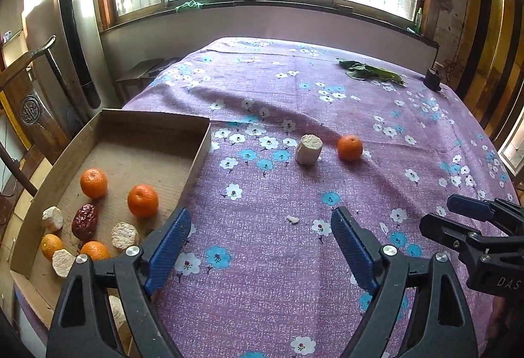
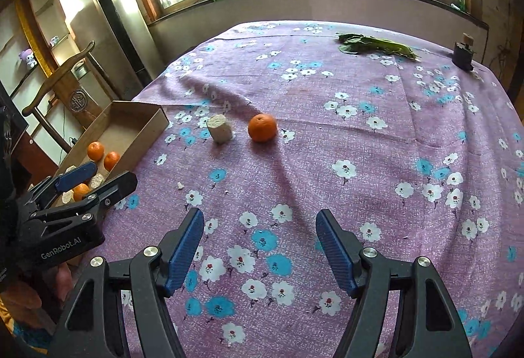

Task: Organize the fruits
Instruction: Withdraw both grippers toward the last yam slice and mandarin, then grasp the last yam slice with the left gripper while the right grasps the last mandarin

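Fruits first, and we go big to small: our table wears a purple floral tablecloth [image 1: 262, 276] from edge to edge, and on its left side sits the shallow cardboard box [image 1: 196, 158]. We count four tangerines in that box, the plumpest of them [image 1: 142, 200] near the right wall, with a wrinkled red jujube [image 1: 84, 220] just beside it and several pale sugarcane chunks scattered round, one [image 1: 123, 235] close to the near corner.

Out on the cloth, well apart from the box, we have a lone tangerine [image 2: 262, 127] with an upright sugarcane piece [image 2: 219, 128] just to its left (near each other, not touching). At the far end lies a bunch of green leaves [image 2: 376, 45], and a small dark object [image 2: 462, 55] stands at the far right corner; we cannot tell what it is. A tiny pale crumb [image 1: 292, 219] lies on the cloth ahead of our left tool.

Our left gripper [image 1: 261, 251] hovers near the box's near corner, blue pads spread wide with only cloth between them. Our right gripper [image 2: 259, 248] matches it, fingers wide apart and holding nothing, low over the flowers.
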The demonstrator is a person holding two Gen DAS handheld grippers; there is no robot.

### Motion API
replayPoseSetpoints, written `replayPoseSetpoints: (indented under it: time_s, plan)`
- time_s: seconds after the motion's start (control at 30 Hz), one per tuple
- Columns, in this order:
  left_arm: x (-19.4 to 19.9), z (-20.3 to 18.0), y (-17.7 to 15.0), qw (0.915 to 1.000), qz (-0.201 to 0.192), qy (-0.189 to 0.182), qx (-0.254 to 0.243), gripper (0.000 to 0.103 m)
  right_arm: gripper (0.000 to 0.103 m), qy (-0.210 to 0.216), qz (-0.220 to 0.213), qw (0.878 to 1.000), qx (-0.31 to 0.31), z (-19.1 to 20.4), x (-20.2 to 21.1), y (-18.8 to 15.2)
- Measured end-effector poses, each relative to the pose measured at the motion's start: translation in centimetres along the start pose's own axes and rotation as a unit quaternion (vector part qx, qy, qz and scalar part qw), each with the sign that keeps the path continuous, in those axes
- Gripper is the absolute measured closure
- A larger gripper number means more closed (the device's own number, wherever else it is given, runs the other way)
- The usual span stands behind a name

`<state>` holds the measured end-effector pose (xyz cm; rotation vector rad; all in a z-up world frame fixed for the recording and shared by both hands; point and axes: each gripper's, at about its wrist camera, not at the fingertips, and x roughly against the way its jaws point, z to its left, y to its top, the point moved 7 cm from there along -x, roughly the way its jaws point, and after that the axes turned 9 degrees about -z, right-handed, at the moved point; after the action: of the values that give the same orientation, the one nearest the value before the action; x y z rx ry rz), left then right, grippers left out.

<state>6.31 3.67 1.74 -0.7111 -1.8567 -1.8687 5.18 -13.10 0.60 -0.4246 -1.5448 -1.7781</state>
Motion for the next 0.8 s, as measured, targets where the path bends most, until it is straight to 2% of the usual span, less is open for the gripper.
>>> replayPoseSetpoints:
  time_s: [0.4, 0.53, 0.73, 0.77, 0.8]
  plan:
    - [-6.0, -3.1, 1.4, 0.9981, 0.040, -0.043, -0.019, 0.016, 0.028, -0.007, 0.015, 1.000, 0.007, -1.8, -1.6, 1.4]
    - [-8.5, -3.7, 2.3, 0.9977, 0.050, -0.046, -0.010, 0.016, 0.028, -0.006, 0.019, 1.000, 0.004, -2.5, -2.5, 2.2]
    - [-11.5, -3.8, 3.1, 0.9982, 0.051, -0.021, -0.022, 0.017, 0.028, -0.001, 0.024, 1.000, 0.007, -3.0, -4.4, 3.5]
    - [-11.9, -3.8, 3.1, 0.9982, 0.052, -0.017, -0.026, 0.022, 0.028, -0.002, 0.024, 1.000, 0.009, -3.0, -4.7, 3.7]
    - [-12.2, -3.7, 3.0, 0.9980, 0.054, -0.013, -0.030, 0.035, 0.028, -0.002, 0.025, 1.000, 0.012, -3.0, -5.1, 3.9]
